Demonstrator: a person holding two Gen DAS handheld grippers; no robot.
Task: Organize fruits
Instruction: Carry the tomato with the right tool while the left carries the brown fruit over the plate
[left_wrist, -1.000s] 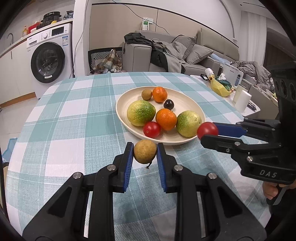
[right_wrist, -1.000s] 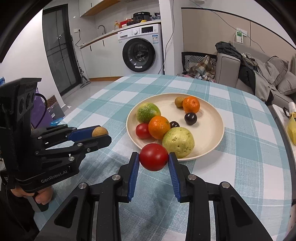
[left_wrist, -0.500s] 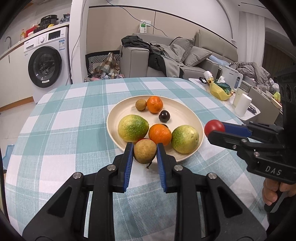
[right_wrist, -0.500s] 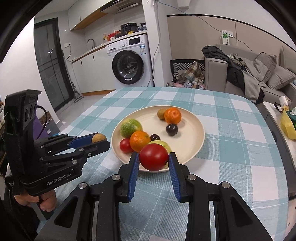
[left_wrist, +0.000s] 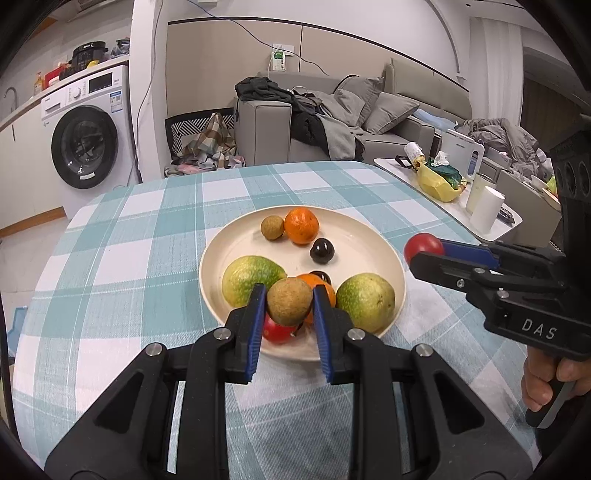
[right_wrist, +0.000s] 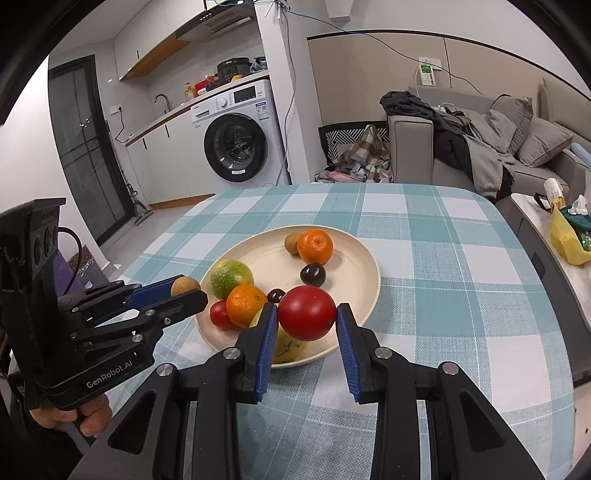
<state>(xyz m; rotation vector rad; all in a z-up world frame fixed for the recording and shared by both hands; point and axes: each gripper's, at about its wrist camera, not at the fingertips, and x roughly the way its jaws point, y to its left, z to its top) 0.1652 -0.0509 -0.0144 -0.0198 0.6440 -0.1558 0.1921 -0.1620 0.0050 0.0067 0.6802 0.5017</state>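
On the "DAS" right hand-held gripper (right_wrist: 306, 314), jaws clamp a tomato (right_wrist: 306, 313).

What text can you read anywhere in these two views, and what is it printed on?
"DAS": on the side of the right claw, seen from the left camera.
"GenRobot.AI": on the side of the left claw, seen from the right camera.
Washing machine: panel marks and door sticker too small to read.
White appliance on the side table: dark lettering, blurred.
Wall sticker: unreadable.
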